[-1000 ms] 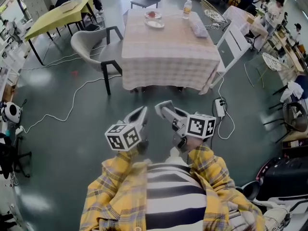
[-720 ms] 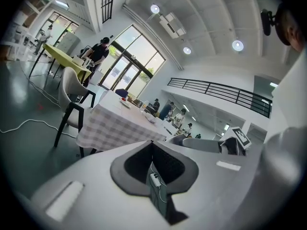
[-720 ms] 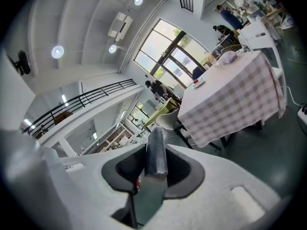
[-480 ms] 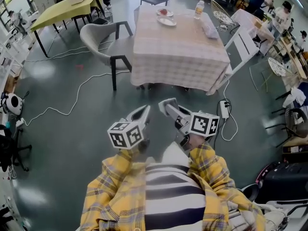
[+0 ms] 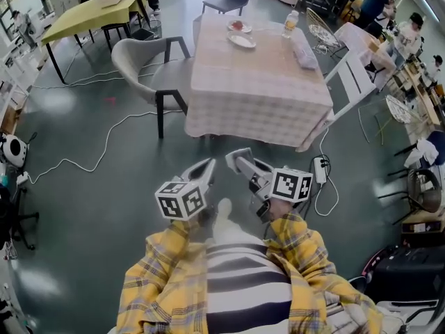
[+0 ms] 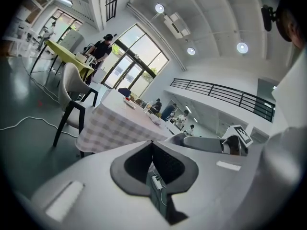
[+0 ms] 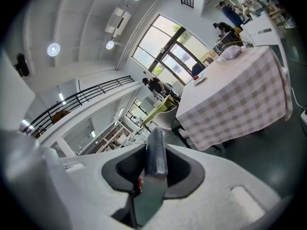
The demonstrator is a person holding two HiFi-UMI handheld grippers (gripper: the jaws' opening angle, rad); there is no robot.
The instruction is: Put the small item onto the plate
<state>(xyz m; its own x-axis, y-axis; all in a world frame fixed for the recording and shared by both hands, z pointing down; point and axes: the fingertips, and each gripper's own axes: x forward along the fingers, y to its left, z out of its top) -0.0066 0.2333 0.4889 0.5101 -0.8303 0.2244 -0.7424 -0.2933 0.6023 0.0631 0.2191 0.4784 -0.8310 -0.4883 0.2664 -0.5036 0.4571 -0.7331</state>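
Observation:
In the right gripper view a small oblong grey-blue item [image 7: 156,153] stands between the pads of my right gripper [image 7: 156,158], which is shut on it. In the head view that gripper [image 5: 233,160] is held low in front of the person's body, well short of the checked-cloth table [image 5: 257,82]. Two plates lie at the table's far end: an empty one [image 5: 242,41] and one with something red on it [image 5: 239,26]. My left gripper [image 5: 206,165] hangs beside the right one. Its jaws [image 6: 152,150] meet at the tips with nothing in them.
A bottle [image 5: 290,23] and a pale bag [image 5: 304,47] lie on the table. A grey chair [image 5: 142,61] stands at its left and a white chair [image 5: 348,68] leans at its right. A power strip [image 5: 320,170] and cables lie on the floor. People sit at the back right.
The person has stepped a little closer to the table, so it sits larger and nearer in the head view. Both grippers keep the same pose and grip.

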